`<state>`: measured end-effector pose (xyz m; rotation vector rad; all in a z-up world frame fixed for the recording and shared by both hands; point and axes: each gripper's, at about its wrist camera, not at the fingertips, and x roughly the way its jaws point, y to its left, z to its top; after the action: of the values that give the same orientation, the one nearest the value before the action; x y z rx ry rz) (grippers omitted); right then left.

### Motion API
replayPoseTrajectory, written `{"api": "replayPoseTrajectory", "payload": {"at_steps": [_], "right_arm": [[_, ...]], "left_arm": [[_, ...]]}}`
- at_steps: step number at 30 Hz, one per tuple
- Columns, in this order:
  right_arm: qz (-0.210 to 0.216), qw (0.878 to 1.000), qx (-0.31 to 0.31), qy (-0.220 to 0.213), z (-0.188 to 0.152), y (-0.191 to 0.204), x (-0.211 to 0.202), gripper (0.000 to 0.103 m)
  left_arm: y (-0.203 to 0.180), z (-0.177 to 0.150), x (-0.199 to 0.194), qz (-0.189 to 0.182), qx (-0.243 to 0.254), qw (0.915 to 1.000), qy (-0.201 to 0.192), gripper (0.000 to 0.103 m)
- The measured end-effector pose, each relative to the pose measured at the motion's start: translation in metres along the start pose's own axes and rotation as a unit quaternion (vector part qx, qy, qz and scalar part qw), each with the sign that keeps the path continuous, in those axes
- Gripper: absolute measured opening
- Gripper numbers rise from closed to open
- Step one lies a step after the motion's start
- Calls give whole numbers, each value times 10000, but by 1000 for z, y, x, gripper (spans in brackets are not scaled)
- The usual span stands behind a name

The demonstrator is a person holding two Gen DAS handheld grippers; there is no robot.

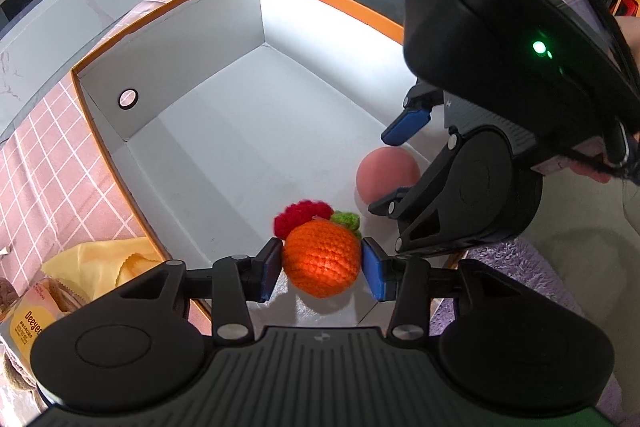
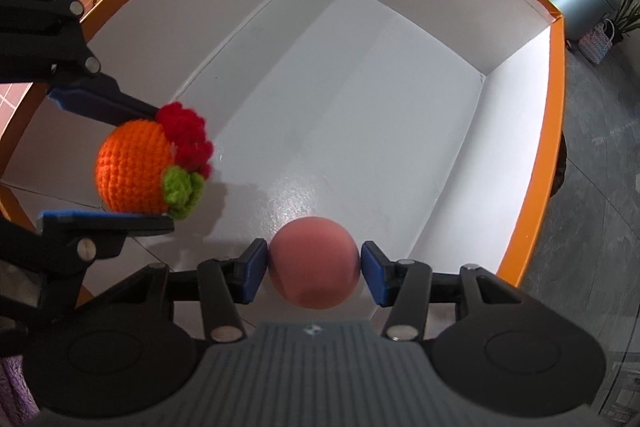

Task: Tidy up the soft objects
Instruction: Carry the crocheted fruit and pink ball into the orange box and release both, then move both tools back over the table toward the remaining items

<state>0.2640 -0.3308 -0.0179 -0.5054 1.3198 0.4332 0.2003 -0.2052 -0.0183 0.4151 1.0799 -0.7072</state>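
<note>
Pink checked tablecloth [image 1: 48, 187], with an orange-rimmed white box [image 1: 224, 39] on it, otherwise bare inside. Left gripper [image 1: 322, 267] clamps the crocheted orange fruit [image 1: 322, 259] over the box's near end; right gripper [image 2: 314, 273] pinches the pink foam ball [image 2: 314, 263] beside it. Step looks like drop-off. Next move likely needs both lowered toward the floor, then jaws spread, objects kept apart.

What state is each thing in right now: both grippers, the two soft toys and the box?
Left gripper: shut on the crochet orange.
Right gripper: shut on the pink ball.
Crochet orange: held over the box.
Pink ball: held over the box.
Box: open, nothing on its floor.
</note>
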Motion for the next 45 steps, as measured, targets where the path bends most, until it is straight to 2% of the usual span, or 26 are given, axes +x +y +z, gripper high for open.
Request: {"api": "replayPoseTrajectory", "payload": {"at_steps": [3,9,13,18,20,24,28,32,39,41,45], "right_arm": [[-50,10000,35,-8,0,-3,0,58],[-72,9999,91,-57,8,-2,-3,59],[-170,9996,105,-176,7,0,-13,71],[-261,9987,180,-398,4,-2,-33,73],[-370,9977,189,-528,-1,1,-41,77],[-698,9930,305,-899,-12,11,-60,78],[-917,9848,598,-1345,-25,10,-81,84],[-1237,9733,713,-1796,-33,27,-99,87],[-1366,9471,1158,-2665,-44,67,-115,93],[-1284,9388,1352,-2895,-47,79,-118,97],[-1014,9253,1637,-3266,-51,112,-116,97]], "left_arm": [[0,0,-2,53,-13,10000,-35,68],[-2,-2,-7,95,-30,9999,-79,76],[-3,-5,-15,127,-52,9998,-166,78],[0,-13,-30,93,-209,9989,-411,80],[2,-18,-36,35,-312,9980,-545,81],[12,-30,-51,-95,-705,9934,-901,81],[20,-45,-67,-135,-1006,9864,-1295,81],[31,-66,-84,-74,-1361,9758,-1711,81],[42,-111,-104,549,-1678,9546,-2401,81],[47,-127,-110,675,-1857,9474,-2519,81],[54,-155,-119,1107,-2128,9331,-2678,81]]}}
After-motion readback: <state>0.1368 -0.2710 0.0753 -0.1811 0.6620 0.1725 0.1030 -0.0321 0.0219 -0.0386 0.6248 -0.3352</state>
